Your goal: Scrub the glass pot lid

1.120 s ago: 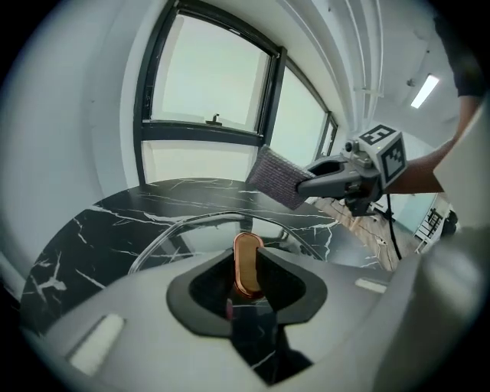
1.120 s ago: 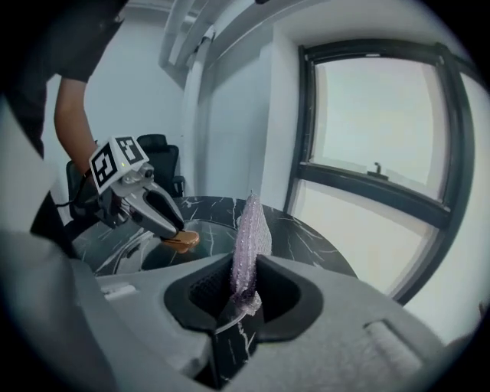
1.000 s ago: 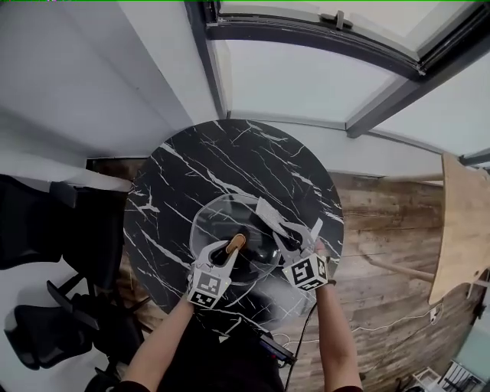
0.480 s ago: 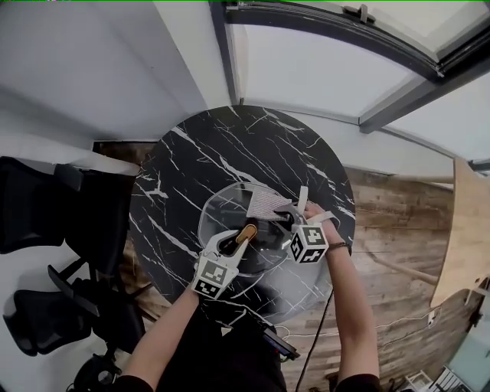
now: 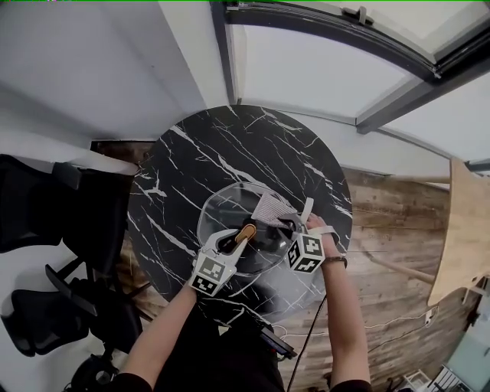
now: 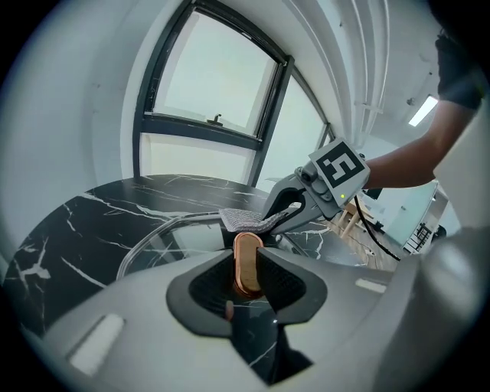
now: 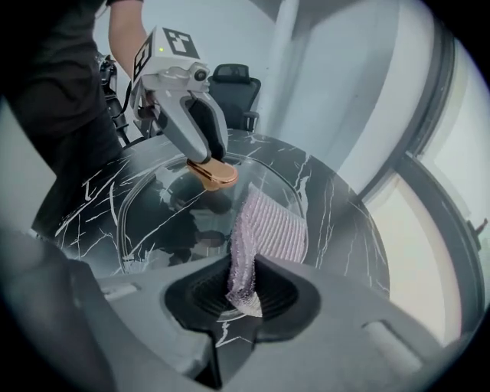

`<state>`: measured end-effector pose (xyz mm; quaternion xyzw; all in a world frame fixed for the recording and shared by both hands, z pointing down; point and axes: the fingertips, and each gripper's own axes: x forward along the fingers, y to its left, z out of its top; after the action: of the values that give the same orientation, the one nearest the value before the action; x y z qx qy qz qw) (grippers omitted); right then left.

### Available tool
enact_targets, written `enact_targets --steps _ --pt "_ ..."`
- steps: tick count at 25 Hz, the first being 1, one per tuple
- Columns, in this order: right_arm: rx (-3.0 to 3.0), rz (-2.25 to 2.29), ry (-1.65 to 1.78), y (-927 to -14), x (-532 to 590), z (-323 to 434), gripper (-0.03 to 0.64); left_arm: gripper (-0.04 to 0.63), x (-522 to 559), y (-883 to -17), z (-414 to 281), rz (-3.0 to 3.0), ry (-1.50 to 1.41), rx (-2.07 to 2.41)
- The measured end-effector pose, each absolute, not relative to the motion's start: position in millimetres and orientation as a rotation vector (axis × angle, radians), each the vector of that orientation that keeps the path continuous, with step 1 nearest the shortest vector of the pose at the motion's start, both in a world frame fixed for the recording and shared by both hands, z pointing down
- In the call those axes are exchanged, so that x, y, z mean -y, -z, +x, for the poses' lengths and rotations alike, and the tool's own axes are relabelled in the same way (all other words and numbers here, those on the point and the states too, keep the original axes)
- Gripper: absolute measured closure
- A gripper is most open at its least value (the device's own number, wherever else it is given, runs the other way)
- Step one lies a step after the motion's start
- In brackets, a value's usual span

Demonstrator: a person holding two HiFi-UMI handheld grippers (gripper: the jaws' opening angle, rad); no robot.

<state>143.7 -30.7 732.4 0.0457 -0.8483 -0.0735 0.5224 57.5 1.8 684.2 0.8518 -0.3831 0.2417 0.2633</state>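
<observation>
A round glass pot lid [image 5: 230,207] lies on the black marble table [image 5: 199,161]; its rim [image 7: 126,203] also shows in the right gripper view. My left gripper [image 5: 240,237] is shut on the lid's wooden knob [image 6: 246,262], which appears again in the right gripper view [image 7: 213,174]. My right gripper [image 5: 287,226] is shut on a grey ribbed cloth [image 7: 268,226], and the cloth [image 5: 272,207] rests on the lid's far right part. The left gripper view shows the cloth [image 6: 243,220] just beyond the knob, under the right gripper's fingers [image 6: 287,210].
The round table's edge [image 5: 337,230] runs close to my right hand, with wooden floor [image 5: 398,230] beyond. Black office chairs [image 5: 46,222] stand left of the table. A window frame [image 5: 306,23] is behind it. A cable [image 5: 306,337] hangs under the right arm.
My right gripper has come down and rolled, laying the cloth on the lid beside the knob. The left gripper has kept its hold on the knob.
</observation>
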Motion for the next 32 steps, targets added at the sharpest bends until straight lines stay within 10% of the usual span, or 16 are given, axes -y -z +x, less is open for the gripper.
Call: enact_targets --steps 32 --pt "1.916 0.533 -0.112 -735 -48 154 0.546 0.492 -3 -683 64 2.38 -0.597 0.761"
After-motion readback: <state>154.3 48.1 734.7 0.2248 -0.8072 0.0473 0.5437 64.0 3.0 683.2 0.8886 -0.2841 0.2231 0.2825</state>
